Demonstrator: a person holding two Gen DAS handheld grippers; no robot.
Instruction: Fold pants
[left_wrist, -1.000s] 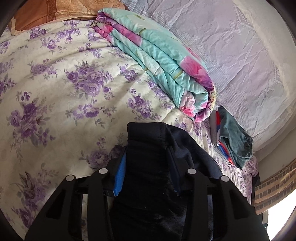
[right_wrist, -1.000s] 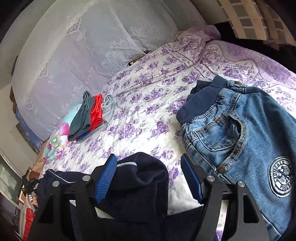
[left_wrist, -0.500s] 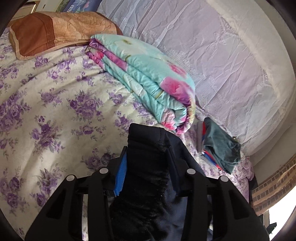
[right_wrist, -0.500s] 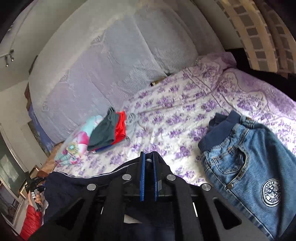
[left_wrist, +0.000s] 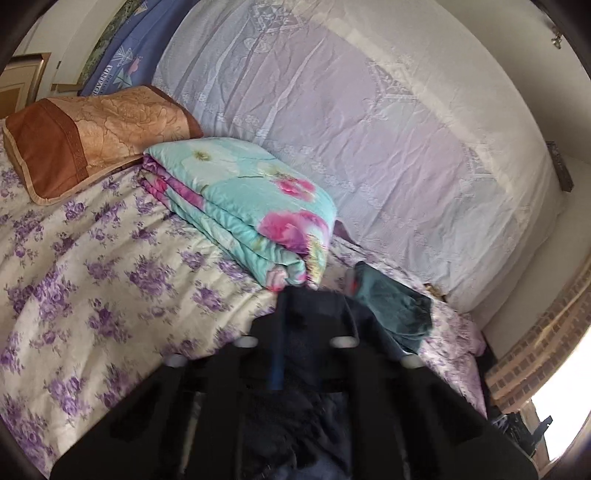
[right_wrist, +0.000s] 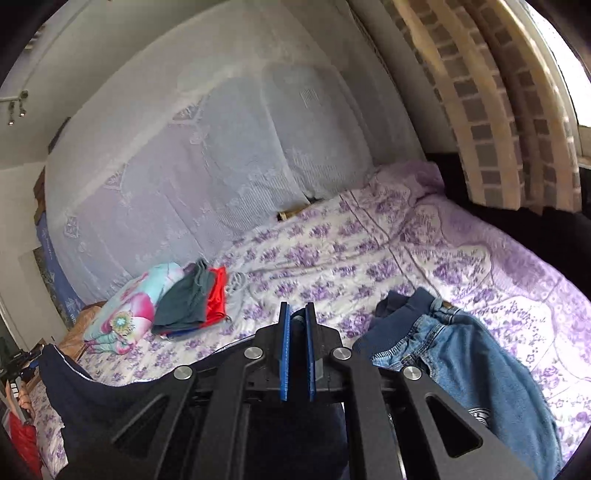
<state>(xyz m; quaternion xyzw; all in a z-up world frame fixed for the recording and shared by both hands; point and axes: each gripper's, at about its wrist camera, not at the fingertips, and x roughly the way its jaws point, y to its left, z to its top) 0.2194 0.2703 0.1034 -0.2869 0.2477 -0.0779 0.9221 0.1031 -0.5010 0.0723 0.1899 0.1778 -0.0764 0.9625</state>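
Note:
The dark navy pants are held up off the bed by both grippers. My left gripper is shut on a thick bunch of the navy fabric, which fills the space between its fingers and hangs below. My right gripper is shut on another edge of the same pants; its blue pads stand almost together, with a thin fold between them. The fabric stretches away to the left in the right wrist view. Both grippers are lifted above the floral bedspread.
A folded turquoise floral quilt and a brown pillow lie at the head of the bed. A stack of folded clothes sits beside the quilt. Blue jeans lie on the bed at right. A lace-covered headboard stands behind.
My right gripper closed on the navy pants a second ago and has risen. My left gripper has lifted with its bunch of fabric; both views now look higher over the bed.

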